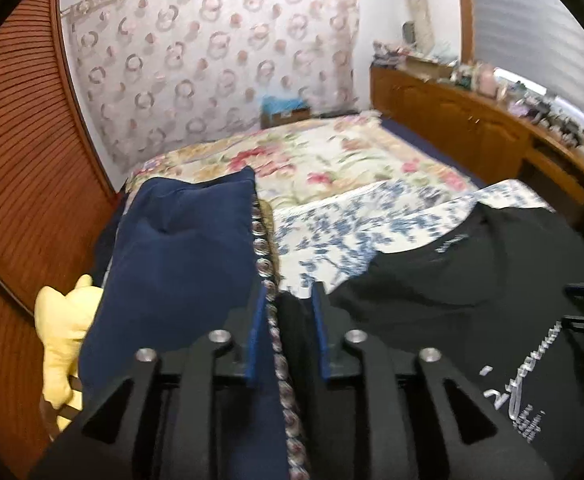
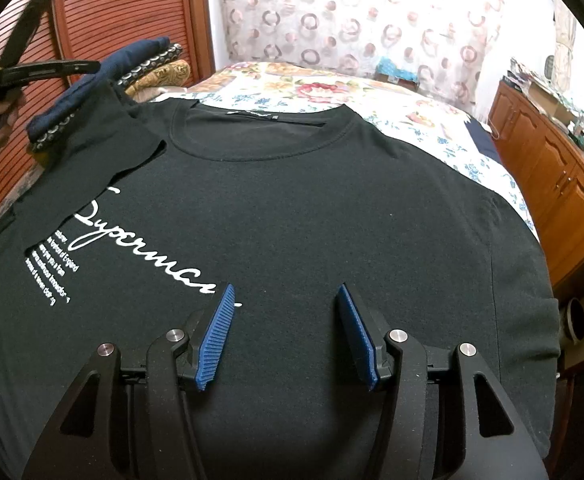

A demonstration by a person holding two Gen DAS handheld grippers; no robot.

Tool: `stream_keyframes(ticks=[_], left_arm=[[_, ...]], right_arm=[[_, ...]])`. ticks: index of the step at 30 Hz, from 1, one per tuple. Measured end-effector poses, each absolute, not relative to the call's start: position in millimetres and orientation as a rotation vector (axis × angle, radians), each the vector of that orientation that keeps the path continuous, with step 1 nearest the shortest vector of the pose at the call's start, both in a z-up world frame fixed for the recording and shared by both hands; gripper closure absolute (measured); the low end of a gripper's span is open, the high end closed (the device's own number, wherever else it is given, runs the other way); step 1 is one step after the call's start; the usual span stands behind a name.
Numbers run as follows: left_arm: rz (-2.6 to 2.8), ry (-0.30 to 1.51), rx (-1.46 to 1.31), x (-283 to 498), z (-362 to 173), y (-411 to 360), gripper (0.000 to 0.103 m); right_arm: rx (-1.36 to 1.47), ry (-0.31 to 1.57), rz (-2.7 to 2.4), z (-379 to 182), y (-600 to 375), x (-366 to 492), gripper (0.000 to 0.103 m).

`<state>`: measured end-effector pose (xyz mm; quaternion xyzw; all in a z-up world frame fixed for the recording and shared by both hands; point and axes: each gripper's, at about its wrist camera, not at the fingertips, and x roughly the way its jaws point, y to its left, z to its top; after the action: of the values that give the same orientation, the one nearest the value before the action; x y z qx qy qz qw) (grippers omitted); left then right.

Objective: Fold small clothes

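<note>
Left wrist view: left gripper, black frame, blue-padded fingers narrowly apart, nothing pinched; a beaded trim strip runs below the gap. Navy folded garment beside it on the left, yellow plush toy at the far left. Black T-shirt with white lettering to the right, lying on the bed over a blue-flowered sheet.

Right wrist view: right gripper, fingers well apart, hanging over the black T-shirt, which lies spread flat, face up, one sleeve folded inward across the chest. Left gripper above that sleeve's corner. Wooden cabinets along the right.
</note>
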<state>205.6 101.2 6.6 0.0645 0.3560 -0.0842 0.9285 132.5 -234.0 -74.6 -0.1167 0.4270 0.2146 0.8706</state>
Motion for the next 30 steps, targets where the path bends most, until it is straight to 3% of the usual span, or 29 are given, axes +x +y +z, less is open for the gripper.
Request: stream_keyframes(ticks=[9,18,30], left_arm=[[-0.196,0.583,0.010,121,13,113,0.050],[-0.126,0.451,-0.049,67,18,123,0.048],[-0.084,0.443,-0.074,42,-1,112,0.048]], right_arm=[[-0.245,0.892,0.448,-75,-234,133,0.047],[-0.244,0.892,0.449,-75,-235,133,0.047],[-0.199,0.817,0.421,-60,-247,122,0.047]])
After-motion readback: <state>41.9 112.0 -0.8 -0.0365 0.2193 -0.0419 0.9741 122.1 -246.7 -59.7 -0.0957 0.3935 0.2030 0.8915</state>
